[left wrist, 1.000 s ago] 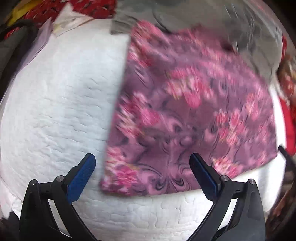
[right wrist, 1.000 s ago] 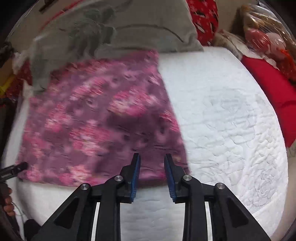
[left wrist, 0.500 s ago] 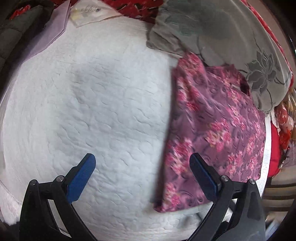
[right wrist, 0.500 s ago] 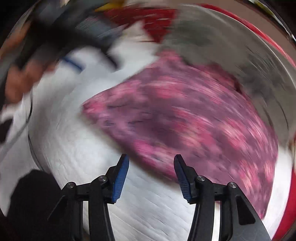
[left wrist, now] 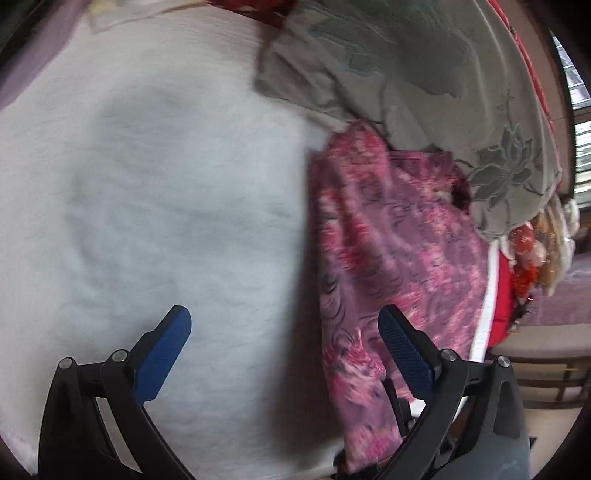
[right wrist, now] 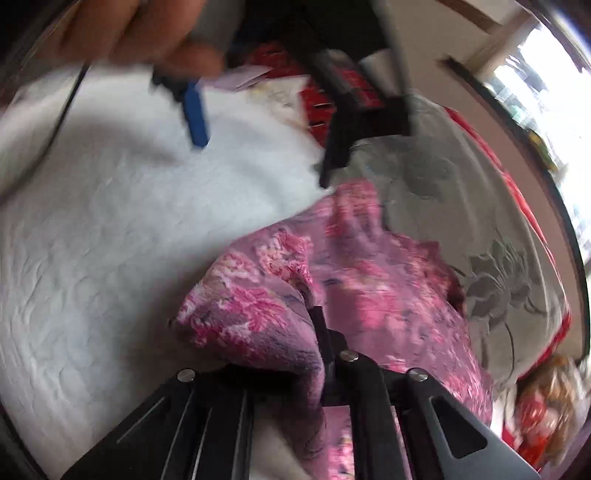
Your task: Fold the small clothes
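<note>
On a white quilted bedspread [left wrist: 155, 206], the right gripper [right wrist: 314, 325] is clamped on a bunched edge of the pink-and-purple floral garment [right wrist: 373, 291], the plush cloth draping over one finger and hiding most of it. That pinch looks meant to carry the near edge over for a fold. From the left wrist view the same garment [left wrist: 391, 251] lies along the right side of the bedspread, its far end touching a grey flower-patterned cushion [left wrist: 424, 85].

Beside it, the left gripper [left wrist: 284, 354] hangs with its blue-padded fingers [left wrist: 162, 354] spread wide and nothing between them. One finger stands over bare quilting, the other over the garment's near portion. It seems placed to take a second corner, though that is a judgement only. In the right wrist view this gripper [right wrist: 258, 125] appears blurred at the top, with the person's hand [right wrist: 140, 33] above it.

Quilted stitching ripples the soft bedspread, which gives no firm backing for a crease. Red patterned fabric [left wrist: 255, 7] lies past its far edge. A bright window [right wrist: 535, 96] shows at the room's right side, and a motion-smeared heap of red and pale items [left wrist: 532, 251] sits beyond the garment.
</note>
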A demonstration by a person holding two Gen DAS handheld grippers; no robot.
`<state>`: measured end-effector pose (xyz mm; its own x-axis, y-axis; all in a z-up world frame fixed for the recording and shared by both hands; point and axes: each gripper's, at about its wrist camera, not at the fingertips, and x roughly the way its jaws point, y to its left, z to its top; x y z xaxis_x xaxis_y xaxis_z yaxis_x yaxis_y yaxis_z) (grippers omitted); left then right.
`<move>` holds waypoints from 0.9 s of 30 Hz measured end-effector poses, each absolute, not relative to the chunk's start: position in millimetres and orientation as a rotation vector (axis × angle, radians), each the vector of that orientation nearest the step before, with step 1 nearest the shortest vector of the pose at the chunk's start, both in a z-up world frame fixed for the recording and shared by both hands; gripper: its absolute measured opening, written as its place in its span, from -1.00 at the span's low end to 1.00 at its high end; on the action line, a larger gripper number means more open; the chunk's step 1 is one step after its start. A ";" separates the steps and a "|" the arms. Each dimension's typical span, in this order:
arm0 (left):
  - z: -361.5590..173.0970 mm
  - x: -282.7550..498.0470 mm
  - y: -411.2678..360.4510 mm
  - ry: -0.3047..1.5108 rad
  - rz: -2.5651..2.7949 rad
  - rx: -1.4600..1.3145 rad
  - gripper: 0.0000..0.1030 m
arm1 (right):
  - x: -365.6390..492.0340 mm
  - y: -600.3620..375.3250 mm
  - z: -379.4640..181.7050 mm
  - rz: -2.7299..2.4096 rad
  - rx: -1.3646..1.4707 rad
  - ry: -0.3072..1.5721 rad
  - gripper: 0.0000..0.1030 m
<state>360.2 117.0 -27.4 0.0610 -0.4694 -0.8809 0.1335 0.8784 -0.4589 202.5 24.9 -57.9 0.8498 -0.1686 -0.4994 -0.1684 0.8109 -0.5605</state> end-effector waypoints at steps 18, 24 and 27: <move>-4.6 353.7 8.7 1.432 -0.558 -0.185 -0.67 | 176.4 -37.1 -11.7 0.020 -0.262 0.483 -0.91; 28.7 339.6 -30.9 1.380 -0.574 -0.119 -0.68 | 163.9 -76.9 11.0 0.025 -0.059 0.474 -0.91; 44.0 332.2 -50.4 1.366 -0.582 -0.087 -0.68 | 153.8 -100.8 20.6 0.021 0.060 0.477 -0.91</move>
